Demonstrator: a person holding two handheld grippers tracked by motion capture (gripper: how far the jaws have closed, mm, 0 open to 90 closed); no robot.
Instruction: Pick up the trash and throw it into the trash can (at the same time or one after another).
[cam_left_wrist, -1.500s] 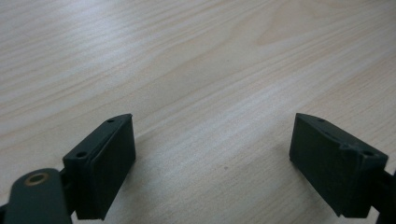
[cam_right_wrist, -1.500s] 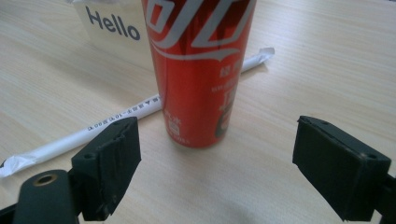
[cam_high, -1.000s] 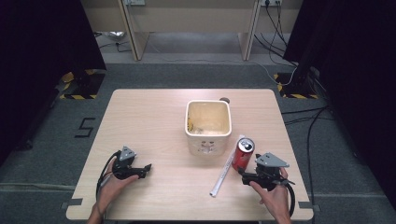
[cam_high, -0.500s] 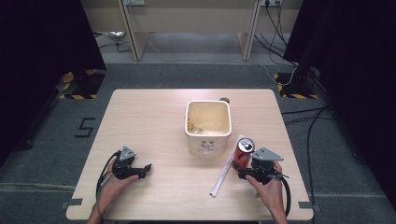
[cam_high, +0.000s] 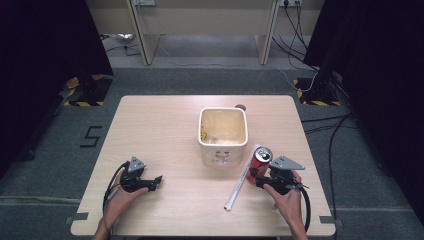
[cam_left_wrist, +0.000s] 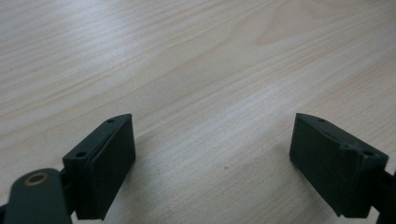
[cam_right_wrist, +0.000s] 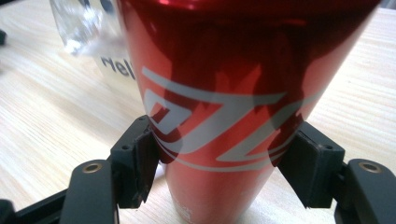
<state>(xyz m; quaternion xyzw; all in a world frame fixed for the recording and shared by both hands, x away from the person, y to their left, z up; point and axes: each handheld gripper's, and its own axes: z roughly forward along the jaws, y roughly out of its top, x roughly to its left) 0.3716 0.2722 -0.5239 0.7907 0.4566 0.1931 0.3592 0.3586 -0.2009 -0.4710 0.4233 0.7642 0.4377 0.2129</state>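
Observation:
A red drink can (cam_high: 261, 157) stands upright on the wooden table (cam_high: 165, 130), to the right of a cream square bin (cam_high: 223, 131). My right gripper (cam_high: 255, 175) reaches it from the near right. In the right gripper view the red can (cam_right_wrist: 219, 70) sits between the jaws of my right gripper (cam_right_wrist: 219, 163), and both pads (cam_right_wrist: 140, 168) press its sides low down. My left gripper (cam_high: 159, 179) rests at the near left, apart from everything. In the left gripper view, my left gripper (cam_left_wrist: 212, 140) stands wide open over bare wood (cam_left_wrist: 196, 60).
A long clear plastic packet (cam_high: 239, 182) lies diagonally just left of the can, and its end (cam_right_wrist: 84, 28) shows behind the can. The bin holds some scraps. A small dark round spot (cam_high: 240, 106) lies behind the bin. The table edge runs close behind both hands.
My right gripper has moved forward and left to the can, and its jaws now hold it. The left gripper has stayed put.

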